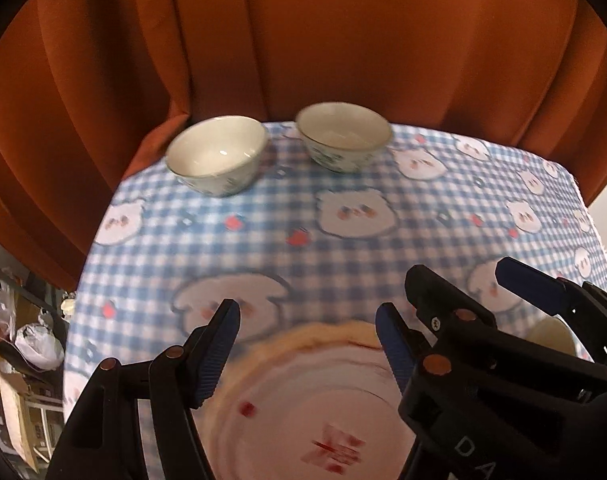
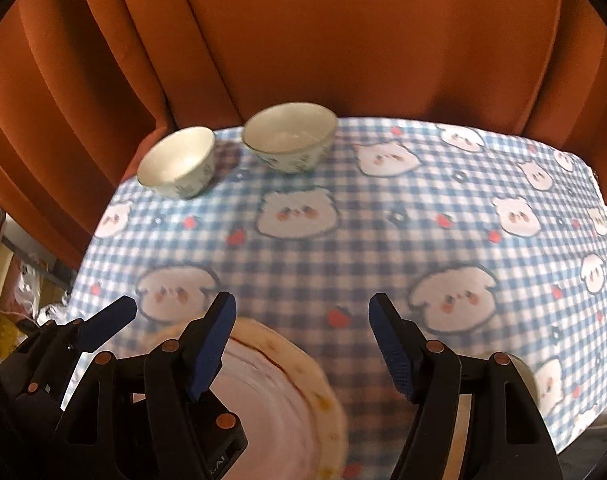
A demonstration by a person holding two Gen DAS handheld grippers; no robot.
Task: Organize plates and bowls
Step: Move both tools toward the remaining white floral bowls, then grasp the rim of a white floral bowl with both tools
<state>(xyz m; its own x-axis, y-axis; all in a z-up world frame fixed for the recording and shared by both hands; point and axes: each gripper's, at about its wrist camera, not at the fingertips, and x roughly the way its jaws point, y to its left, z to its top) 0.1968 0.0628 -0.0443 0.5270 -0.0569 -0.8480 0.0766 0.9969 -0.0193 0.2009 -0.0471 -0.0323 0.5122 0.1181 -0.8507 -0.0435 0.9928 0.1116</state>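
A rust-orange curtain is seen filling the background behind a table covered by a blue-and-white checked tablecloth printed with white cartoon animal faces and small red fruits. At the near edge of the cloth, a large plate with a yellowish rim and red markings at its centre is seen lying flat; the red marks are too blurred to be read. At the far left of the table, two white bowls with a green floral pattern outside are set upright: the left bowl near the corner and the right bowl just beside it, apart from each other. Part of a pale, rounded dish is glimpsed behind the right gripper's arms; its kind cannot be told. The left gripper is held above the plate's far rim with its blue-padded jaws spread wide, nothing being gripped or touched. The right gripper is held above bare cloth just right of the plate, its jaws likewise spread wide and empty. On the right gripper's black body, the white letters "DA" are partly readable.
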